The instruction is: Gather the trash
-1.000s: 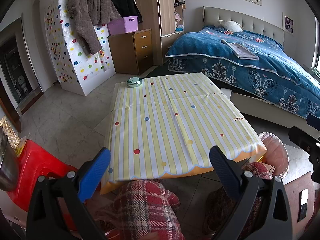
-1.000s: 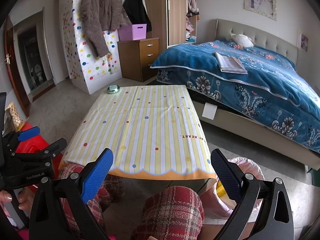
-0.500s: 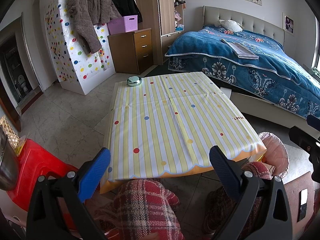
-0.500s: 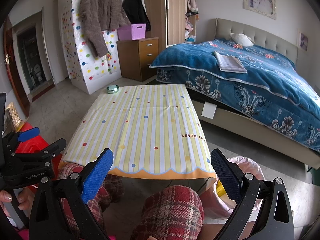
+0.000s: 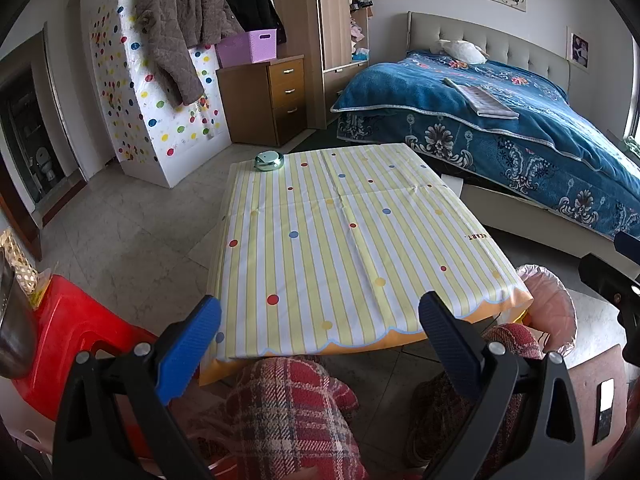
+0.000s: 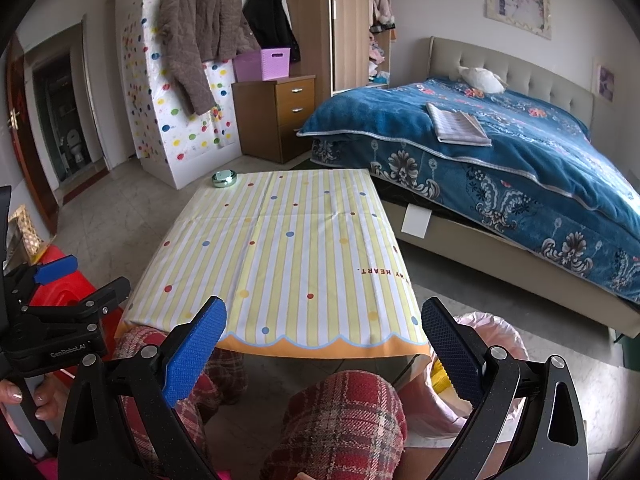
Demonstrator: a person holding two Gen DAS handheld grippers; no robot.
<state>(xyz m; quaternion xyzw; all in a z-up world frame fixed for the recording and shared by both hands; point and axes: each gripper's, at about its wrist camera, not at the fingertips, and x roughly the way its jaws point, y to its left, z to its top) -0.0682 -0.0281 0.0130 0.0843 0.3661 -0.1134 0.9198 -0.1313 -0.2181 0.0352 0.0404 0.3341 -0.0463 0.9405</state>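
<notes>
A low table with a yellow striped, dotted cloth (image 5: 344, 240) stands in front of me; it also shows in the right wrist view (image 6: 288, 256). A small round green tin (image 5: 269, 161) sits at its far left corner, also seen from the right wrist (image 6: 224, 178). A bin lined with a pink bag (image 5: 548, 300) stands at the table's near right corner, with something yellow inside it (image 6: 440, 372). My left gripper (image 5: 320, 344) is open and empty above my knees. My right gripper (image 6: 324, 348) is open and empty too. No loose trash shows on the cloth.
A red plastic stool (image 5: 68, 340) stands at the left. A bed with a blue cover (image 6: 500, 152) runs along the right. A wooden drawer chest (image 5: 266, 100) and a dotted cabinet with coats (image 5: 160, 92) stand at the back. My plaid-clad knees (image 6: 344, 420) are below the grippers.
</notes>
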